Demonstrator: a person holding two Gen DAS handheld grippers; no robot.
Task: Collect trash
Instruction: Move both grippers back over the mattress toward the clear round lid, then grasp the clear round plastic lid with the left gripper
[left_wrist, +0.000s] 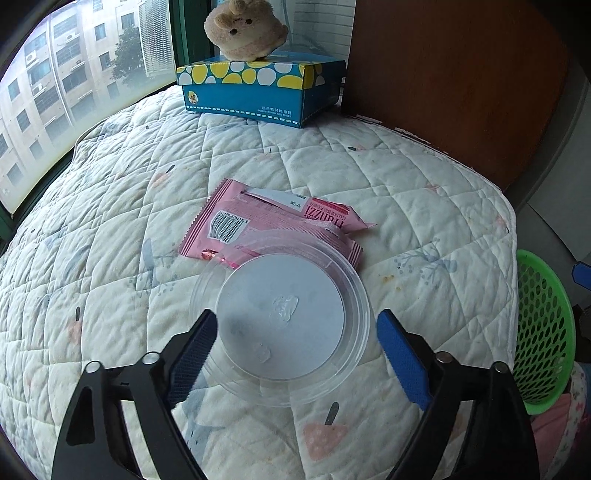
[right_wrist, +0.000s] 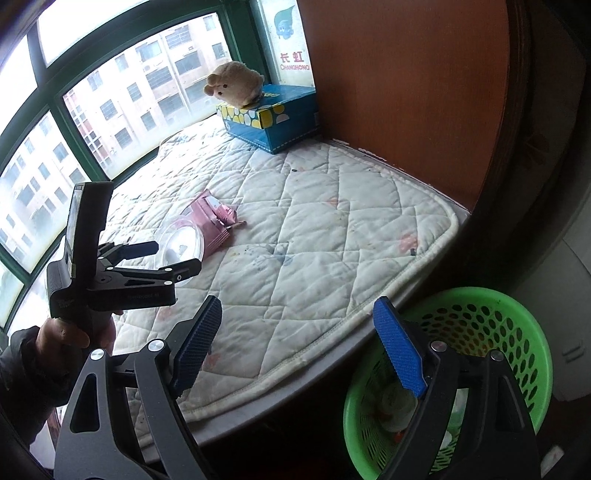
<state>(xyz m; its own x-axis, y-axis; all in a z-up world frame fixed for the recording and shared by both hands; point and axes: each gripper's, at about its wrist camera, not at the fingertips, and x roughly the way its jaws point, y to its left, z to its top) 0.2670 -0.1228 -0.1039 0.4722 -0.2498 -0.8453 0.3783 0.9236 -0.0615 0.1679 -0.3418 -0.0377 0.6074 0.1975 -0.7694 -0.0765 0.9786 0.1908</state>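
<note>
Left gripper (left_wrist: 295, 332): its jaws stand apart on either side of the clear plastic lid (left_wrist: 280, 325). The left pad sits right at the lid's rim and the right pad stands just clear of it. Whether the left pad touches the rim cannot be told, and no squeeze on the lid shows.
Right gripper (right_wrist: 297, 347): released, jaws wide, nothing between them. It hangs over the edge of the mat, with the right finger in front of the green basket (right_wrist: 509, 332).
Clear plastic lid: round and see-through, lying flat on the quilted mat (left_wrist: 110, 221). Its far edge overlaps the pink wrapper (left_wrist: 266, 221).
Pink wrapper: a crumpled, torn-open packet with a barcode facing up. It lies on the mat just behind the lid and is partly covered by it.
Green basket: a perforated bin standing below the mat's edge on the right side. Some light-coloured rubbish shows inside, too blurred to name.
Quilted mat: white with faint printed shapes, covering a ledge by the window (right_wrist: 122, 107).
Blue box (left_wrist: 258, 88): dotted with yellow and white, at the far end of the mat beside a brown wooden panel (left_wrist: 461, 85).
Plush toy (left_wrist: 243, 29): beige, sitting on top of the blue box.
Hand (right_wrist: 70, 332): seen from the right wrist, a person's hand grips the handle of the left gripper over the lid.
</note>
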